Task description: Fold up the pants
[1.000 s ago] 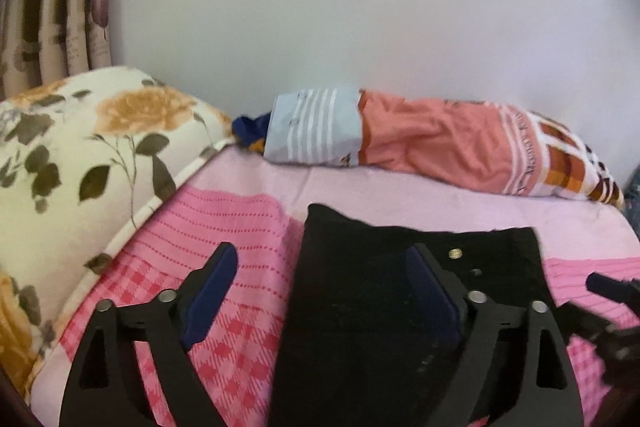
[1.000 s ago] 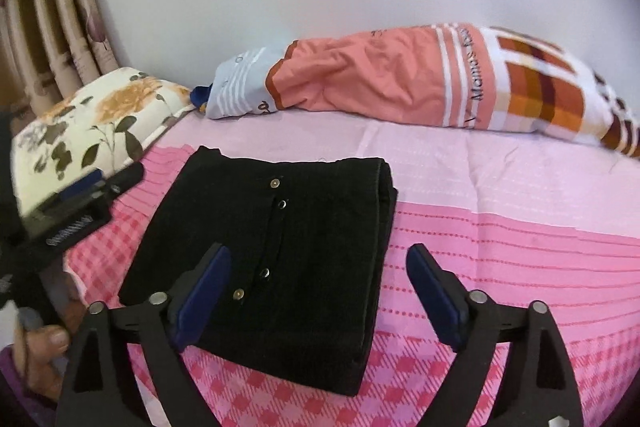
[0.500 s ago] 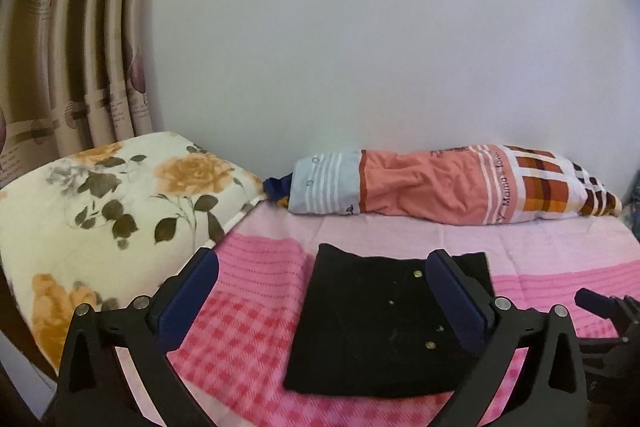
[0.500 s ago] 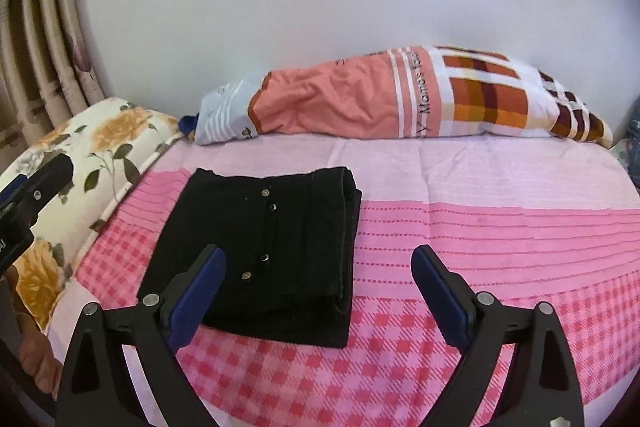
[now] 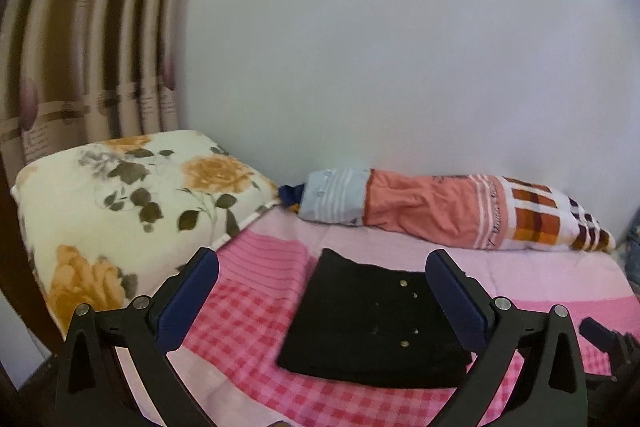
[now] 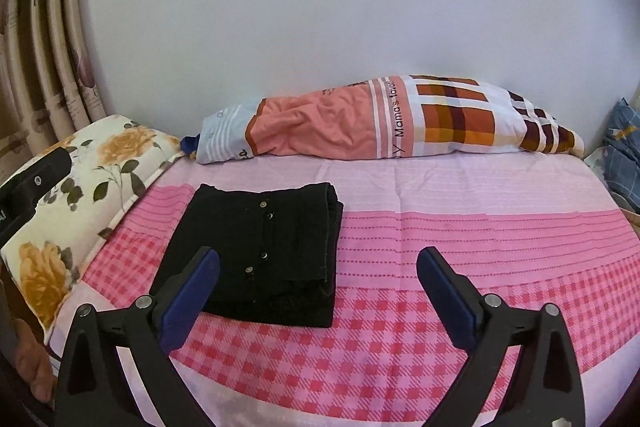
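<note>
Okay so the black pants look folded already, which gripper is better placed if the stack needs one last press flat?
Probably the left gripper: the folded black pants lie squarely between its open fingers. The right gripper, also open, has the pants off toward its left finger, with mostly pink bedsheet ahead.

The black pants (image 5: 376, 319) lie folded into a flat rectangle on the pink checked bed (image 5: 248, 339). The left tool (image 5: 322, 281) hangs above them with its jaws wide apart, holding nothing. Left of the pants sits a flowered pillow (image 5: 132, 211); behind them an orange bolster (image 5: 452, 213) lies along the wall.
</note>
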Demonstrator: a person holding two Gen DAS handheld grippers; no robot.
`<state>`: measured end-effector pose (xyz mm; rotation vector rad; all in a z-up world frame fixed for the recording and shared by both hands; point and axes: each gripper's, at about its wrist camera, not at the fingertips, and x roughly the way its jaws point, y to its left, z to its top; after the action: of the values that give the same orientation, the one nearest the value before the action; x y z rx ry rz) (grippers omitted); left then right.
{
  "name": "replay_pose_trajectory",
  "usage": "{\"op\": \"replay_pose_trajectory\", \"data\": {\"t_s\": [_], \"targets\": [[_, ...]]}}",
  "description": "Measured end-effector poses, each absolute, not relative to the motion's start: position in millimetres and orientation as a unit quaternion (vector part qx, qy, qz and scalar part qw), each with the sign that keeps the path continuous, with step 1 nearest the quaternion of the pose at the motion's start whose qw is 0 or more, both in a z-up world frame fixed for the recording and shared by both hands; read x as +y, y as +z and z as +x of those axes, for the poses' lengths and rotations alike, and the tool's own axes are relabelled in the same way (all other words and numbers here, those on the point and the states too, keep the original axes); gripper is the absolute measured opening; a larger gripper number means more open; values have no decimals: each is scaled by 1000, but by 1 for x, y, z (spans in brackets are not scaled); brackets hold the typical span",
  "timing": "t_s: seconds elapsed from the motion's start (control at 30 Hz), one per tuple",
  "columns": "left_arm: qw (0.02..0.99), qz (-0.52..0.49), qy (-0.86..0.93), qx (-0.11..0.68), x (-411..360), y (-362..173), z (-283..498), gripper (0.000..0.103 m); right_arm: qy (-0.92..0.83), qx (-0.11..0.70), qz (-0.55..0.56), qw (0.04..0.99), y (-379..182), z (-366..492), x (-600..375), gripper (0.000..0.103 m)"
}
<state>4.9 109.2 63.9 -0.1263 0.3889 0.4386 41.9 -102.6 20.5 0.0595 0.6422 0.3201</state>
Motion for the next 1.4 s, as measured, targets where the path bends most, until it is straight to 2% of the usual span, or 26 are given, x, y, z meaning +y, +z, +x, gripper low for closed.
{"op": "replay_pose_trajectory", "data": {"t_s": [0.37, 0.8, 1.4], "targets": [[961, -50, 178, 204, 106, 58, 1, 103, 160, 311, 12, 937, 20, 31, -94, 99], [953, -40, 175, 245, 113, 17, 23, 103, 144, 332, -5, 932, -1, 34, -83, 99], [951, -46, 167, 257, 126, 2, 34, 103, 145, 348, -26, 926, -12, 42, -68, 99]]}}
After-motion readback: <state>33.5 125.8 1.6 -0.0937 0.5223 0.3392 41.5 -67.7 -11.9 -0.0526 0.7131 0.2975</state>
